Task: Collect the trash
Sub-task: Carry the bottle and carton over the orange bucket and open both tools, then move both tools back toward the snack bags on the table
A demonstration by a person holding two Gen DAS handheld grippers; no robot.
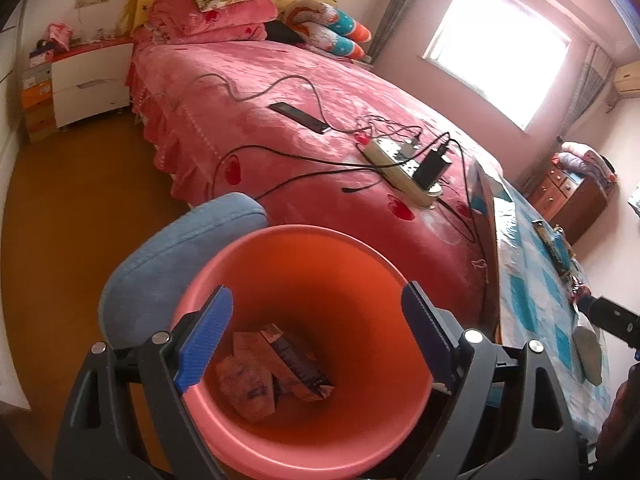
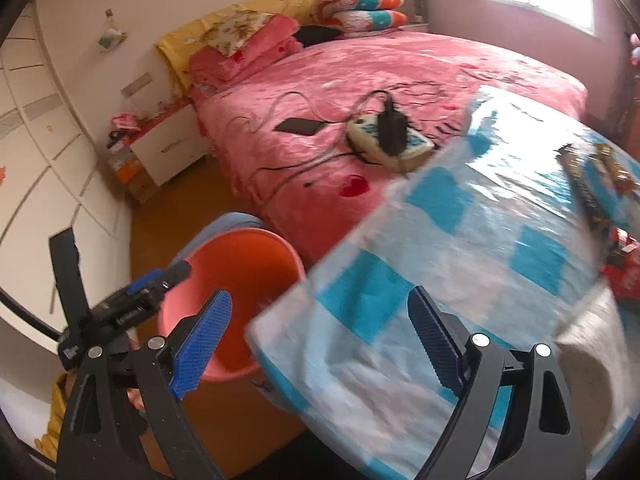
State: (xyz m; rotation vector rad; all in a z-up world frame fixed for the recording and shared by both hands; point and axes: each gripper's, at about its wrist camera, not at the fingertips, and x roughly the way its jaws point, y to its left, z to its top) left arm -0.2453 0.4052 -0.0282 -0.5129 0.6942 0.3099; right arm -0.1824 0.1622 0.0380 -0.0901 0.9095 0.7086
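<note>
Inside round pink plastic bin (image 1: 304,432): crumpled wrappers (image 1: 272,372) (glossy).

No legible text anywhere; white lettering on left hand-held gripper (image 2: 176,276) body blurred, unreadable.

We see our left gripper (image 1: 316,340) and right gripper (image 2: 320,344) built alike: dark grey frames with triangular cut-outs, round silver screws at the pivots, and ribbed blue pads lining the jaws.
</note>
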